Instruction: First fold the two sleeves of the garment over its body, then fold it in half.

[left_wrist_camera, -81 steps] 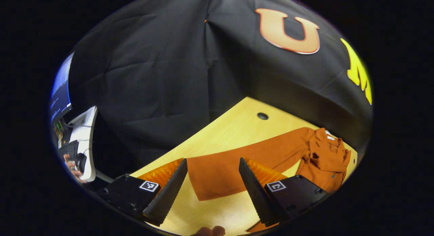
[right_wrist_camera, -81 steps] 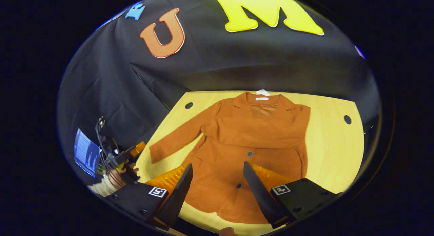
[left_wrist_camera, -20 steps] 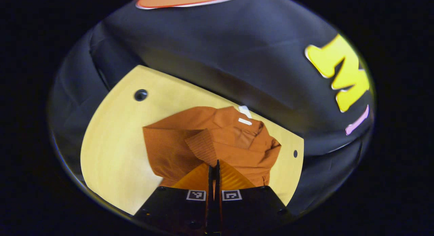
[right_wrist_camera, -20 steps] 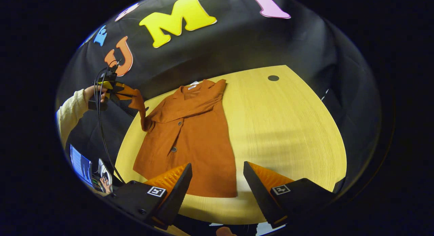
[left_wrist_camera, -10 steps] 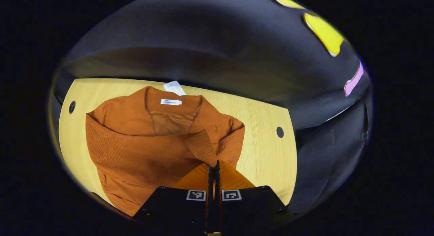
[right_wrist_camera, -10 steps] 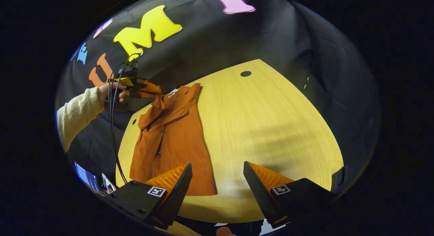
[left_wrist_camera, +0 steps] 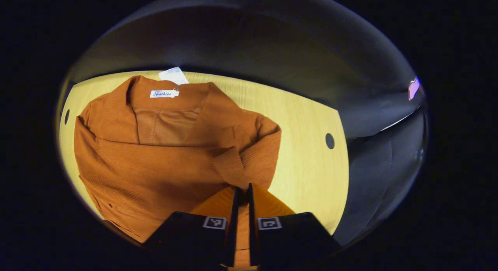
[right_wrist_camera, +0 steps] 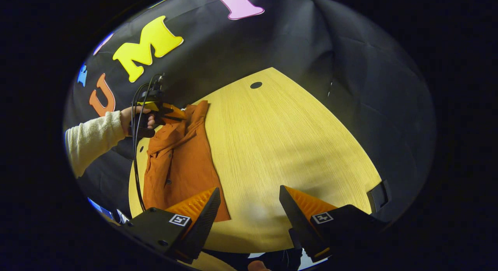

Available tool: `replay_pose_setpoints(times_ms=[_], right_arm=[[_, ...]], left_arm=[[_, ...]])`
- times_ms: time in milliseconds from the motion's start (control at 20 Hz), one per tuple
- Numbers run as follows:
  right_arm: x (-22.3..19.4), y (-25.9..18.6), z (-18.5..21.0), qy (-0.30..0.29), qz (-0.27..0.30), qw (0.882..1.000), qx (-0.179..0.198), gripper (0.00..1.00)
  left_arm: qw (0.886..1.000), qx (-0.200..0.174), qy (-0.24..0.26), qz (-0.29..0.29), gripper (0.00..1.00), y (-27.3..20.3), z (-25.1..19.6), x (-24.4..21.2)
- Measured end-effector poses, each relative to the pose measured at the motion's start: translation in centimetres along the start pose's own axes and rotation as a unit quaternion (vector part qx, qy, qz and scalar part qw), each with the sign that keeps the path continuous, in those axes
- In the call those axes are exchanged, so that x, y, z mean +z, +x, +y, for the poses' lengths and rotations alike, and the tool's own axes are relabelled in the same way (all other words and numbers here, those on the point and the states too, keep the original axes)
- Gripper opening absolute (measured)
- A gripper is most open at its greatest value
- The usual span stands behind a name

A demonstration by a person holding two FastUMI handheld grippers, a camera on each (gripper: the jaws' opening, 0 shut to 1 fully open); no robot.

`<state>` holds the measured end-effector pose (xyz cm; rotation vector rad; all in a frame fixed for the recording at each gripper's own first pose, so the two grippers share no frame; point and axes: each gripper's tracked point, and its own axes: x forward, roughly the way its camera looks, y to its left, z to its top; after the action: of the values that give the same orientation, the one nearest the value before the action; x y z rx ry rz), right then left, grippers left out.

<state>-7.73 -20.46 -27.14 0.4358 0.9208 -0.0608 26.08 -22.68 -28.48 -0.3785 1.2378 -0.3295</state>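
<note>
The rust-orange ribbed garment (left_wrist_camera: 163, 154) lies on the pale wood-grain table (right_wrist_camera: 280, 146); the left gripper (left_wrist_camera: 242, 189) pinches its sleeve cuff (left_wrist_camera: 229, 168) over the body; the right gripper (right_wrist_camera: 249, 201) hangs spread above bare tabletop; black cloth walls surround.

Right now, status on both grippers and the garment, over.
Left gripper shut on sleeve cuff, carried across garment body. Right gripper open, holding nothing, over bare table. Nothing in the way.
</note>
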Motion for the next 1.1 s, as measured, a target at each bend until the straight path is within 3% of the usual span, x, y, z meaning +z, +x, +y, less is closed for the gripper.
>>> replay_pose_setpoints(times_ms=[50, 150, 200, 300, 400, 450, 750, 1100], right_arm=[[0.2, 0.3, 0.1, -0.003, 0.001, 1.0, 0.002, 0.94], [0.8, 0.5, 1.1, -0.014, 0.002, 1.0, 0.007, 0.97], [0.9, 0.6, 1.5, -0.022, 0.003, 1.0, 0.011, 0.97], [1.3, 0.7, 2.8, -0.041, 0.003, 0.999, 0.023, 0.97], [1.7, 0.9, 4.3, -0.061, 0.002, 0.998, 0.035, 0.93], [1.9, 1.1, 5.2, -0.071, 0.003, 0.997, 0.041, 0.93], [1.4, 2.8, 11.8, -0.133, 0.015, 0.988, 0.08, 0.97], [-2.2, 5.3, 19.0, -0.216, 0.05, 0.968, 0.115, 0.97]], left_arm=[[1.0, -0.022, -0.01, 0.003, 0.28, -0.4, -0.9, -0.2], [0.999, -0.027, -0.018, -0.006, 0.52, -1.4, -0.8, -0.4], [0.999, -0.03, -0.019, -0.013, 0.7, -2.2, -0.6, -0.5], [0.999, -0.029, -0.02, -0.035, 0.73, -3.9, 0.6, -1.0], [0.998, -0.016, -0.021, -0.059, 0.82, -5.9, 2.5, -1.5], [0.997, -0.01, -0.018, -0.071, 0.98, -7.2, 3.5, -2.0], [0.987, 0.06, -0.006, -0.148, 0.98, -14.5, 12.2, -7.1], [0.974, 0.142, -0.01, -0.179, 0.98, -21.3, 23.8, -16.2]])
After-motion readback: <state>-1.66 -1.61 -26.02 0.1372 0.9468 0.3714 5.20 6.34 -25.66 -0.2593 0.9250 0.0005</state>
